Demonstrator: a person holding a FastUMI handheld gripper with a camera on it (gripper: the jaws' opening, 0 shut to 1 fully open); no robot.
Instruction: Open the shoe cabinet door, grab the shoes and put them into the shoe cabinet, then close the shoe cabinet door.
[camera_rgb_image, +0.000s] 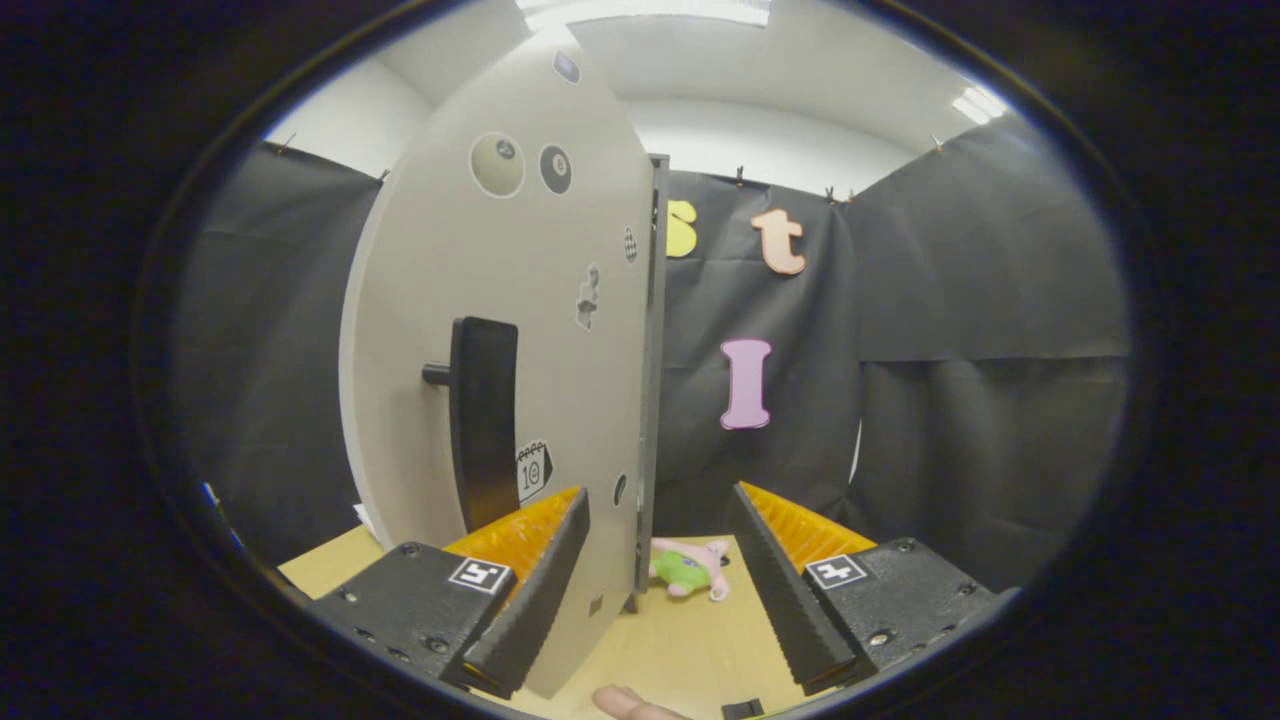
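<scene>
The shoe cabinet's pale door stands close in front, its face carrying several stickers and a black upright handle. Its free edge runs down just inside my left finger. My gripper is open, with the door's lower corner reaching into the gap between the fingers; neither finger presses on it. The handle sits above and just beyond the left finger. A small pink and green soft shoe lies on the wooden tabletop between the fingers, just past the door's edge. The cabinet's inside is hidden.
Black cloth walls close the booth to the left, behind and to the right. The tabletop stretches ahead between the fingers up to the back wall. A person's fingertip shows at the table's near edge, below the gripper.
</scene>
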